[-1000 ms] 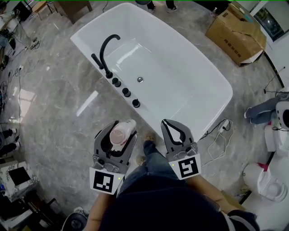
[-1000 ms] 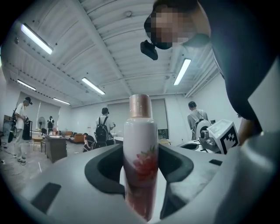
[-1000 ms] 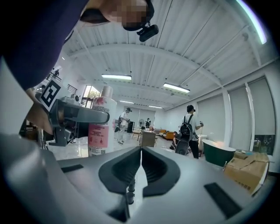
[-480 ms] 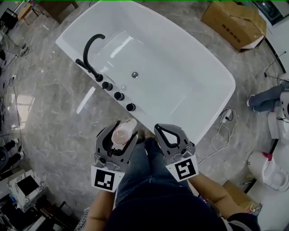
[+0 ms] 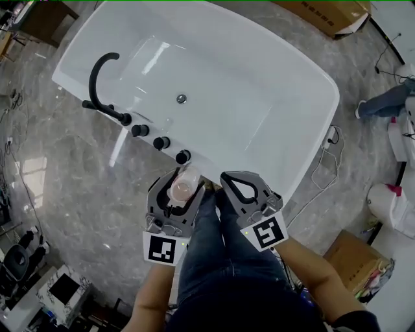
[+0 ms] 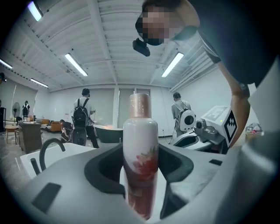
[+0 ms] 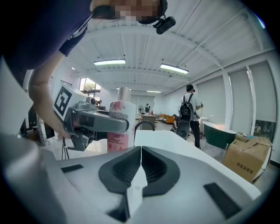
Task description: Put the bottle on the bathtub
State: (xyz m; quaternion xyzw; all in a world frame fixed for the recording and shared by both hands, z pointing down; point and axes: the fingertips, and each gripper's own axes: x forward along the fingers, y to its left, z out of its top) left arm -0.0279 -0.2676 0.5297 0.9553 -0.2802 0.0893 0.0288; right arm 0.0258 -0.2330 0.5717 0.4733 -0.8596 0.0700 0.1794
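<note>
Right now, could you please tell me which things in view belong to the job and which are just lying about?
Job: bottle, clamped in the left gripper; bathtub.
Lying about: cardboard box, white floor cable; right gripper, shut and empty.

White bottle (image 6: 140, 162), red flower print, pinkish cap (image 6: 140, 105). White bathtub (image 5: 259, 71); on its rim a black faucet (image 5: 94, 87) and black knobs (image 5: 161, 142). Around the bathtub, grey marbled floor (image 5: 71, 181). Beyond the bathtub, a brown box (image 5: 324, 13).

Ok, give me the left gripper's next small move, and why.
Probably ease the left gripper forward and down: its fingers are shut on the white floral bottle with pink cap, which hangs by the near edge of the white bathtub's rim, near the last black knob.
</note>
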